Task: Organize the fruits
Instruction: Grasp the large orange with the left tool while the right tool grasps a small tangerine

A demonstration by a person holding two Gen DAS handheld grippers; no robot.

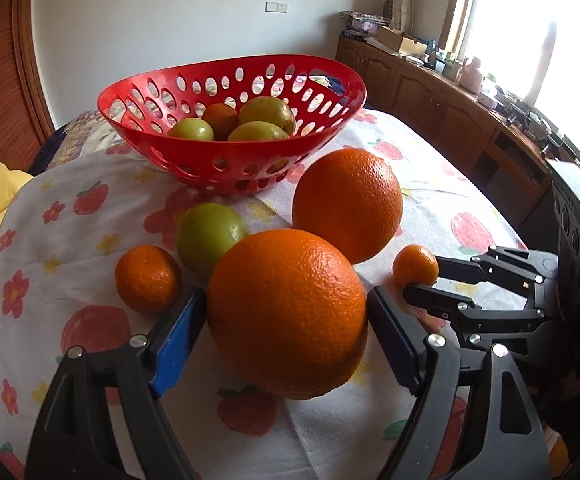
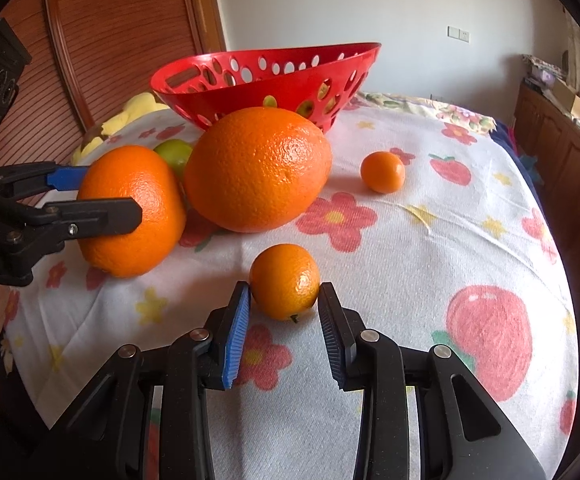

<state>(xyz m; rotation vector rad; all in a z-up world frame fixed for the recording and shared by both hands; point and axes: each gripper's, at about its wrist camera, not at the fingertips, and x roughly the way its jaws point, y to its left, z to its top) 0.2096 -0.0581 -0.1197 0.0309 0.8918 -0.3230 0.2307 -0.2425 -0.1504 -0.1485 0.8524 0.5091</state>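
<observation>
Lowest in the right wrist view: right gripper [image 2: 284, 286] clamped on a mandarin [image 2: 284, 276], both pads pressing its sides. Sits on or barely off the cloth [image 2: 409, 260]; cannot tell which.

Lower centre of the left wrist view: left gripper [image 1: 286, 296] spread wide around the near orange [image 1: 286, 312], with a pad tip hard against each flank and no squeeze to be seen. Reads as open, not yet a grip. Round fruit, so no long axis to line up. Rests on the cloth, dead centre between the fingers.

Just beyond, up-frame and slightly right: far orange [image 1: 347, 204], touching or almost touching the near one. To its left, a green fruit [image 1: 210, 236], with another mandarin [image 1: 148, 278] at left of that.

Farthest, upper centre in both views: red basket [image 1: 130, 80], already holding green fruit and one orange-coloured one.

Key relation: basket straight ahead of both jaws and above the fruit's level, with the far orange standing in the right hand's direct line. Likely calls for a lift first, then a carry forward over the rim. Left hand looks to have the clearer path; which is nearer, hard to call.
</observation>
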